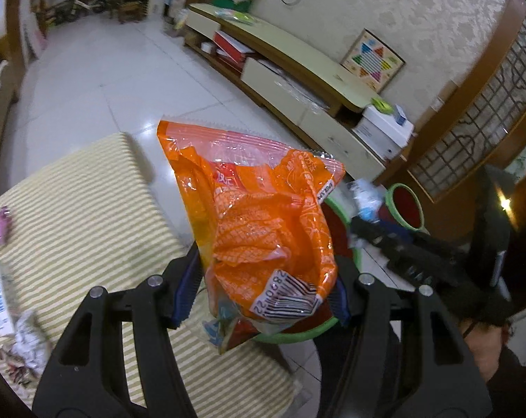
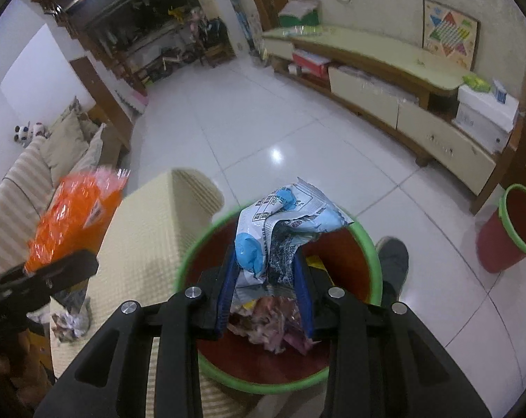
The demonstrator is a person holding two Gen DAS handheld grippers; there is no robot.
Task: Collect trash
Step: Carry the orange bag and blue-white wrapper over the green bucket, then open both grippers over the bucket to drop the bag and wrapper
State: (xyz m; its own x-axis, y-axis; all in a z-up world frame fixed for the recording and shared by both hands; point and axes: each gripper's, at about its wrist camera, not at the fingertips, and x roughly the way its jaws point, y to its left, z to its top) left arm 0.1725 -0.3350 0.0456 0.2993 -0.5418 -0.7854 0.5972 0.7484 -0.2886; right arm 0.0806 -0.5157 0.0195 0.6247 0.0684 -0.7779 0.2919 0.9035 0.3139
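Your left gripper (image 1: 263,292): clamped on orange bag (image 1: 259,209).
Your right gripper (image 2: 266,285): clamped on blue-white wrapper (image 2: 280,230), over red bin (image 2: 374,261).

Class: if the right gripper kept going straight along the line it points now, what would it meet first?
Probably the trash already lying in the red bin. The right gripper, clamped on a blue-and-white wrapper, points down into the bin's mouth, where crumpled wrappers lie. How far below is unclear.
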